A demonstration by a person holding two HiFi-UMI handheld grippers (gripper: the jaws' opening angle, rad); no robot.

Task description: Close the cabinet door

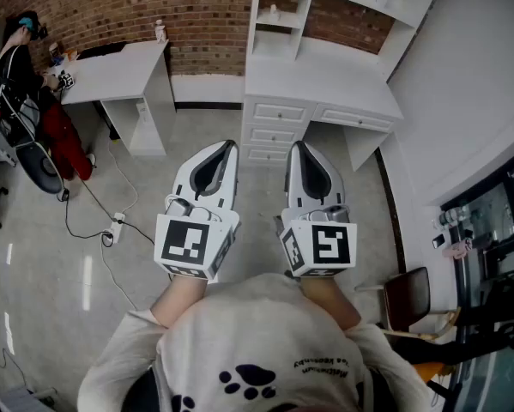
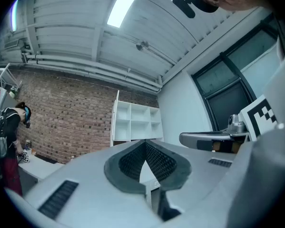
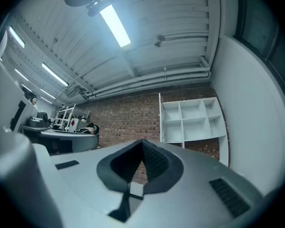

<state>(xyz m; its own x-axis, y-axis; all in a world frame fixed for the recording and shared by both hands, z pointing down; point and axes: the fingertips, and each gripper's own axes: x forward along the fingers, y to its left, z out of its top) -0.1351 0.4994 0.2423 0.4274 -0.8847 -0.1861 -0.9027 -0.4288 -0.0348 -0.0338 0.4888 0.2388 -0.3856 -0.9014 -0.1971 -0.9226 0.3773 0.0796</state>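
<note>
Two grippers are held up side by side, close to the person, and both are squeezed shut with nothing in them: the left gripper (image 1: 223, 147) and the right gripper (image 1: 298, 146). The white cabinet (image 1: 325, 69) is far away, against the brick wall (image 1: 196, 7), with open shelves (image 3: 192, 120) on top and small drawers (image 1: 278, 112) below. A thin white board (image 3: 161, 118) stands at the left edge of the shelves. It may be the door sticking out, but I cannot tell for sure from here. A door like that is probably light, hard and flat, and it should swing easily on its hinges. Its paint looks smooth, so pinching it could slip. I think it is better to push gently on the flat face, near the edge away from the hinges, so it does not bang.
</note>
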